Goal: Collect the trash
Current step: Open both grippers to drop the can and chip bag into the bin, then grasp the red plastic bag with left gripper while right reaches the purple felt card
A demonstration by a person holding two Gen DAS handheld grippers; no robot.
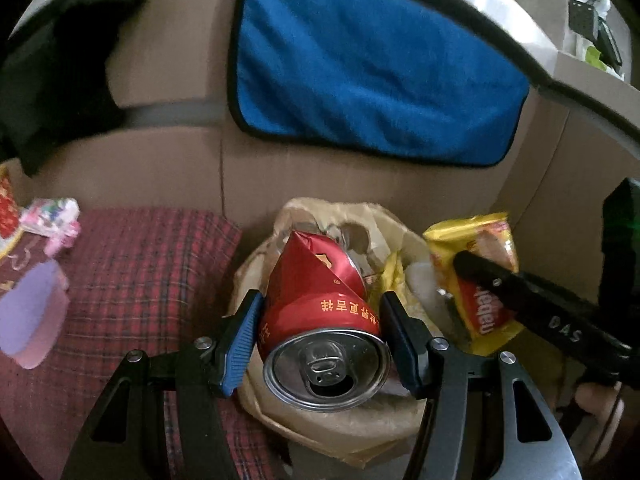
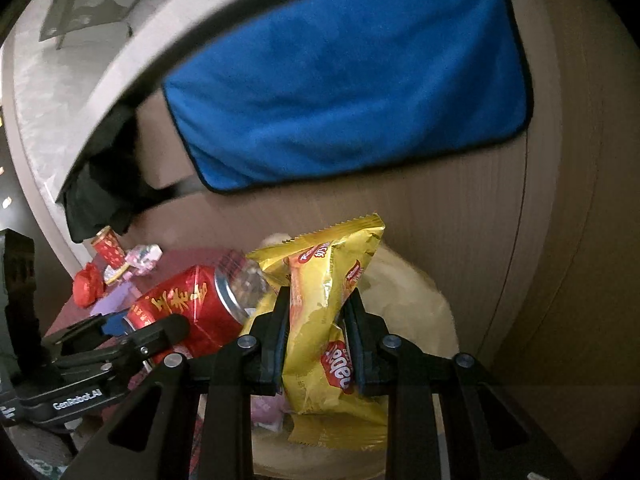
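Observation:
My left gripper [image 1: 320,312] is shut on a crushed red drink can [image 1: 316,300], its opened top facing the camera, held over a brown paper bag [image 1: 336,424]. The can also shows in the right wrist view [image 2: 184,308]. My right gripper [image 2: 316,308] is shut on a yellow snack wrapper [image 2: 324,300], held upright over the same bag [image 2: 416,312]. In the left wrist view the wrapper [image 1: 476,276] sits just right of the can, with the right gripper's finger across it.
A cardboard wall [image 1: 360,184] with a blue towel [image 1: 368,68] hung over it stands behind the bag. A red plaid cloth [image 1: 140,264] lies to the left, with a purple cup [image 1: 36,320], a pink wrapper [image 1: 52,220] and red items [image 2: 88,288].

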